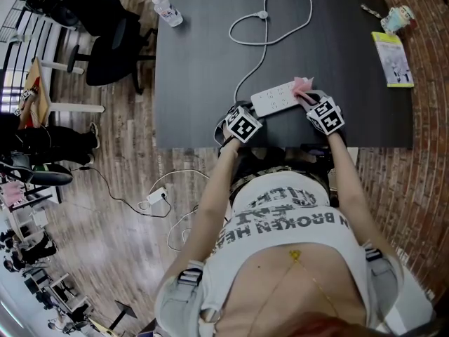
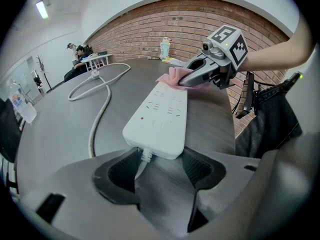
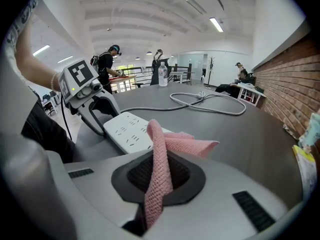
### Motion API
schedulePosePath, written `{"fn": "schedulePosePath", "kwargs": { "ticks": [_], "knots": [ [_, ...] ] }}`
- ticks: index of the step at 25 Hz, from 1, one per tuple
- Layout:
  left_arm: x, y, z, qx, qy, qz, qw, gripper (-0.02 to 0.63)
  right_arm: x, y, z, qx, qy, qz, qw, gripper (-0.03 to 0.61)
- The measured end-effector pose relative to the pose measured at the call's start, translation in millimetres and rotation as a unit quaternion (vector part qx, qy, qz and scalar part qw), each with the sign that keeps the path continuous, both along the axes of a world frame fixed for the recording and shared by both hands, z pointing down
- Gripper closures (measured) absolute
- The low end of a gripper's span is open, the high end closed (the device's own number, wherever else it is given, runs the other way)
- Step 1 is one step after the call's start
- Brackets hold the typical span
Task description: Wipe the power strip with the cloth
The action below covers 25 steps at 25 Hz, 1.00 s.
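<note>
A white power strip [image 1: 276, 98] lies on the dark table [image 1: 210, 62], near its front edge. My left gripper [image 1: 242, 126] holds the strip's cable end; in the left gripper view the strip [image 2: 160, 114] sits between the tips of my left gripper [image 2: 160, 171]. My right gripper [image 1: 324, 115] is shut on a pink cloth [image 1: 303, 85] at the strip's far end. In the right gripper view the cloth [image 3: 159, 159] rises from my right gripper [image 3: 157, 184] and drapes onto the strip [image 3: 127, 131]. The left gripper view shows the cloth [image 2: 172, 76] resting on the strip's end.
The strip's white cable [image 1: 270, 20] loops across the table's far middle. A water bottle [image 1: 168, 11] lies at the far left corner, and a booklet [image 1: 394, 58] and a small cup [image 1: 398, 18] are at the far right. Office chairs [image 1: 112, 48] stand left of the table.
</note>
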State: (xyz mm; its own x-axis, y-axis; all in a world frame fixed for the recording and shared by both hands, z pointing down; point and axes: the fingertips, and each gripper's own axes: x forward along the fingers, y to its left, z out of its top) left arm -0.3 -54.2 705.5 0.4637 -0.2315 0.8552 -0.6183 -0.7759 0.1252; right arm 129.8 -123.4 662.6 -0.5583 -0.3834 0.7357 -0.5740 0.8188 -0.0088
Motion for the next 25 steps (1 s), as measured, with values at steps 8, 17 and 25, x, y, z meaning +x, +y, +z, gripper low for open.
{"fn": "schedulePosePath", "kwargs": {
  "ticks": [8, 17, 25],
  "knots": [
    [0.8, 0.5, 0.1, -0.001, -0.002, 0.000, 1.0000, 0.348, 19.6, -6.4, 0.0, -0.001, 0.003, 0.027, 1.000, 0.561],
    [1.4, 0.6, -0.1, -0.001, -0.001, 0.000, 1.0000, 0.348, 26.2, -9.0, -0.6, 0.002, -0.011, 0.049, 0.999, 0.561],
    [1.9, -0.5, 0.2, 0.000, -0.001, 0.001, 1.0000, 0.348, 27.1, -9.9, -0.2, 0.008, -0.019, 0.056, 0.998, 0.561]
  ]
}}
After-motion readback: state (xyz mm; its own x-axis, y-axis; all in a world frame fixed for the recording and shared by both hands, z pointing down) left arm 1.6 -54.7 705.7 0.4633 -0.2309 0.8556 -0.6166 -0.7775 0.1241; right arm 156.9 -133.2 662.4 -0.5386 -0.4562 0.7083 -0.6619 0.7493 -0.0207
